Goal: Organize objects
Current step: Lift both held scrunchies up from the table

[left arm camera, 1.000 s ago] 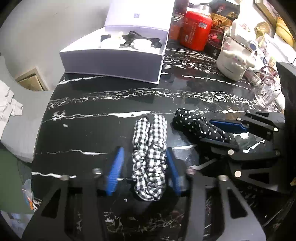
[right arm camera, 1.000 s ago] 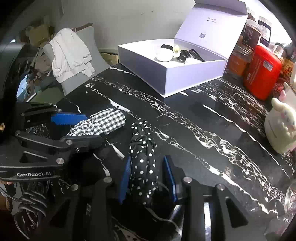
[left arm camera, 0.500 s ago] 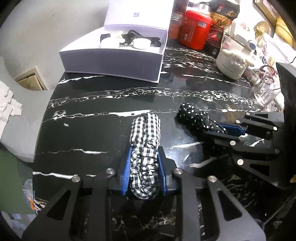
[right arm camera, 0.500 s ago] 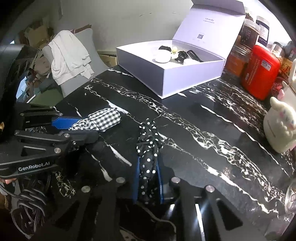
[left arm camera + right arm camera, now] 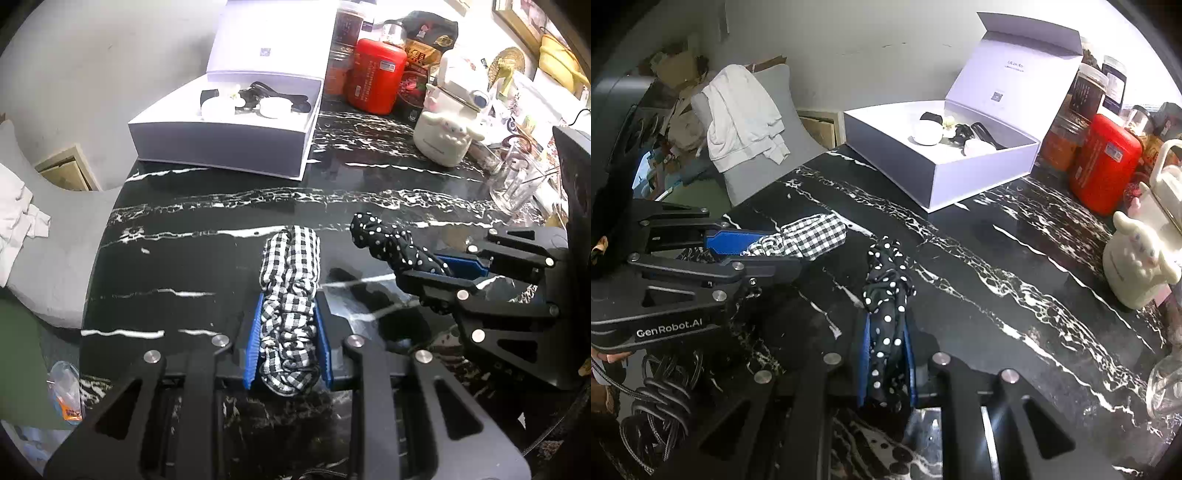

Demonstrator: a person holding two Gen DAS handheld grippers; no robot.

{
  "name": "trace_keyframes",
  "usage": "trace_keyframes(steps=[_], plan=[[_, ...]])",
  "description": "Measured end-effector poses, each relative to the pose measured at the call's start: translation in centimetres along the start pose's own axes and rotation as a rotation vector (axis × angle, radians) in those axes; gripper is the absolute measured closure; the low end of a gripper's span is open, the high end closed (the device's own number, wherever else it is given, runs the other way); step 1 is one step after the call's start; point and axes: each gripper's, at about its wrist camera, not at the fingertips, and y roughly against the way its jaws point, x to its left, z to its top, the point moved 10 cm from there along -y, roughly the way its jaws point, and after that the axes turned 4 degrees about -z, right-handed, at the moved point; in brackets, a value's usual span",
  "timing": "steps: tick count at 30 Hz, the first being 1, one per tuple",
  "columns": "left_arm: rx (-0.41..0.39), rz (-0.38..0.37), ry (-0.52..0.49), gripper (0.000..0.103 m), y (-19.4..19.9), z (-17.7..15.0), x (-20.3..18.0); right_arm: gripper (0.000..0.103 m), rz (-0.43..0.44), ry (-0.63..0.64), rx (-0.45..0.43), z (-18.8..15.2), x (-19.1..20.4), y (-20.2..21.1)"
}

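My left gripper [image 5: 288,325] is shut on a black-and-white checked scrunchie [image 5: 290,273], squeezed between its blue pads and lifted a little off the black marble table [image 5: 207,229]. My right gripper [image 5: 886,347] is shut on a black polka-dot scrunchie [image 5: 886,280]. Each gripper shows in the other's view: the right one [image 5: 443,273] with the polka-dot scrunchie [image 5: 388,242], the left one [image 5: 753,251] with the checked scrunchie [image 5: 809,238]. An open white box [image 5: 229,140] holding small white and black items stands at the table's far side; it also shows in the right wrist view [image 5: 945,162].
A red container [image 5: 376,81], jars, a white figurine jar [image 5: 447,125] and a clear glass [image 5: 517,181] crowd the far right. A grey chair [image 5: 768,122] with white cloth stands past the table's left edge. Cables [image 5: 661,398] hang near the left gripper.
Both grippers closed from open onto their scrunchies, squeezing them narrow, and lifted them slightly off the table.
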Motion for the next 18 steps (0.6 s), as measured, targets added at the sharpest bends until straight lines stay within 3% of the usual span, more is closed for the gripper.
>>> trace_keyframes(steps=[18], plan=[[-0.033, -0.004, -0.008, 0.079, 2.3, -0.8, -1.3, 0.088, -0.012, 0.025, -0.044, -0.6, 1.1, 3.2]])
